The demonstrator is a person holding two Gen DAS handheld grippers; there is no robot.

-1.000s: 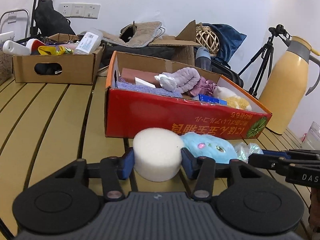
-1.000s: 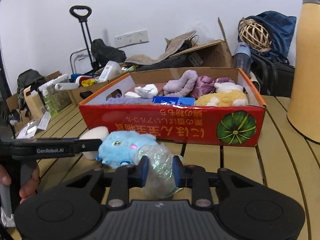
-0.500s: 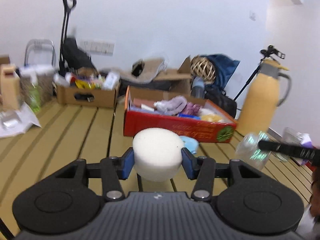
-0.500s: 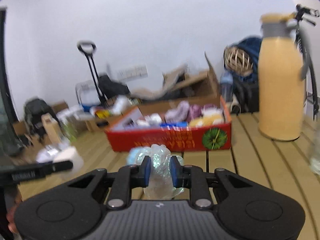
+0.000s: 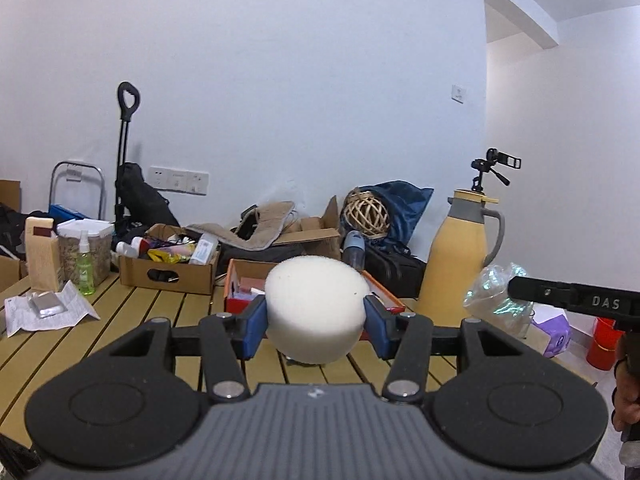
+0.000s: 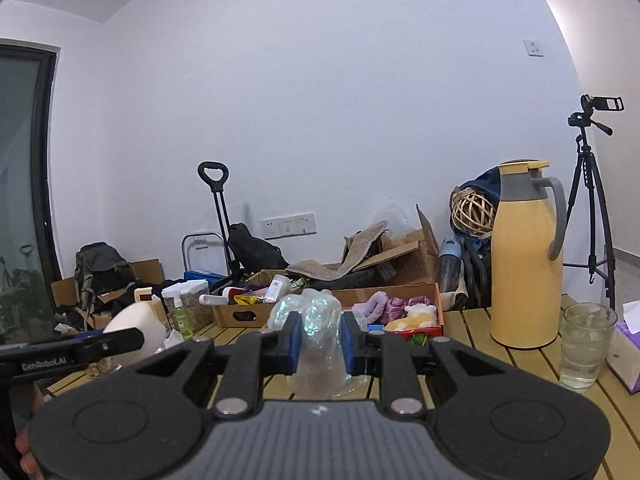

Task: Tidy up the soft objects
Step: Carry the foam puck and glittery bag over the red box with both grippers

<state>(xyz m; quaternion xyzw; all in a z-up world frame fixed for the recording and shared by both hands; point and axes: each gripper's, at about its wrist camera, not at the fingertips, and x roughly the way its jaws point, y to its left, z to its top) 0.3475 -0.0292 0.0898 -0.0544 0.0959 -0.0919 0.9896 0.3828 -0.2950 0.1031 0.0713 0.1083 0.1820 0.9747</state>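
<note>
My left gripper point(image 5: 316, 320) is shut on a round white sponge point(image 5: 316, 308) and holds it up above the slatted wooden table point(image 5: 120, 312). My right gripper point(image 6: 319, 340) is shut on a crumpled iridescent plastic bag point(image 6: 316, 344), also held in the air. The bag also shows at the right of the left wrist view point(image 5: 494, 298), and the sponge at the left of the right wrist view point(image 6: 136, 322). The red cardboard box point(image 6: 420, 330) with purple cloths and a yellow plush stands behind both; the sponge hides most of it in the left wrist view.
A yellow thermos jug point(image 6: 524, 256) stands at the right, with a glass of water point(image 6: 584, 348) and a purple tissue pack point(image 6: 626, 356) nearer. A brown cardboard box of bottles point(image 5: 168, 270) and a green spray bottle point(image 5: 85, 268) stand at the left. A tripod point(image 6: 592, 208) stands behind.
Both grippers have risen and pulled back from the table with the sponge and the bag. The red box now looks smaller and farther away. The blue plush is out of sight.
</note>
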